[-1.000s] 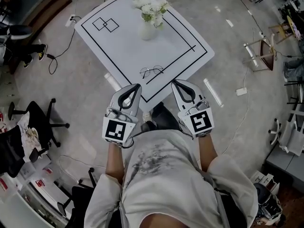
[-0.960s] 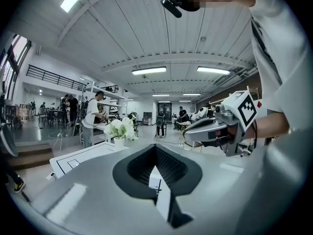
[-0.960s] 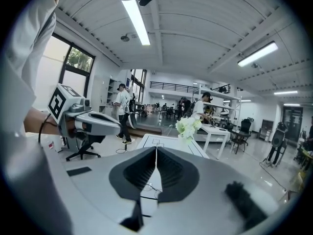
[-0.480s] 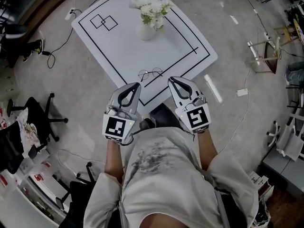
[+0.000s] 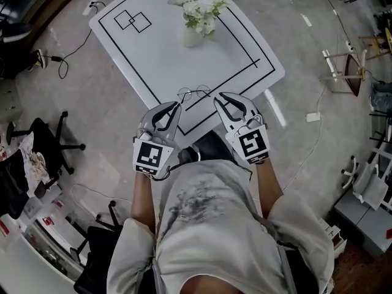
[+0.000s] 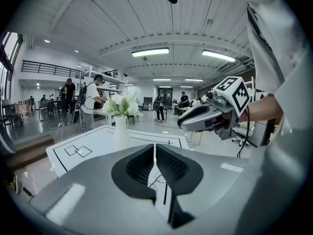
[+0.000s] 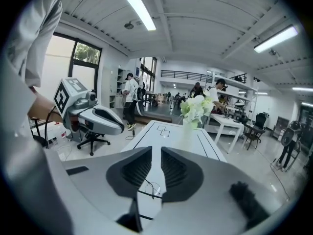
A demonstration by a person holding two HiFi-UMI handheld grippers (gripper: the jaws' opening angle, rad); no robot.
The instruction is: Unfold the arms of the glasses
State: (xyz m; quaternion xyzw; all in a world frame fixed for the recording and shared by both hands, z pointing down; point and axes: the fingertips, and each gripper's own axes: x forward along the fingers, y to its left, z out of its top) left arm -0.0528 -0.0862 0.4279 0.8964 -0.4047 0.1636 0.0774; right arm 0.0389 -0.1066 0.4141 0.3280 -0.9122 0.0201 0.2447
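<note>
The left claw (image 5: 176, 106), closed and empty, and the right claw (image 5: 219, 96), its jaws just opening on nothing, flank the seemingly folded glasses (image 5: 194, 93); probably one per arm.

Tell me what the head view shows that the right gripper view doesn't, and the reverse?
Only the head view: the print on the person's shirt and the marker cube on the right gripper.

Only the right gripper view: ceiling lights, a window, people standing behind, and the right gripper's jaws close up. The jaws have just been opening, with nothing between them.

Both: the white table, the vase of flowers, the glasses lying on the table, and the left gripper.
</note>
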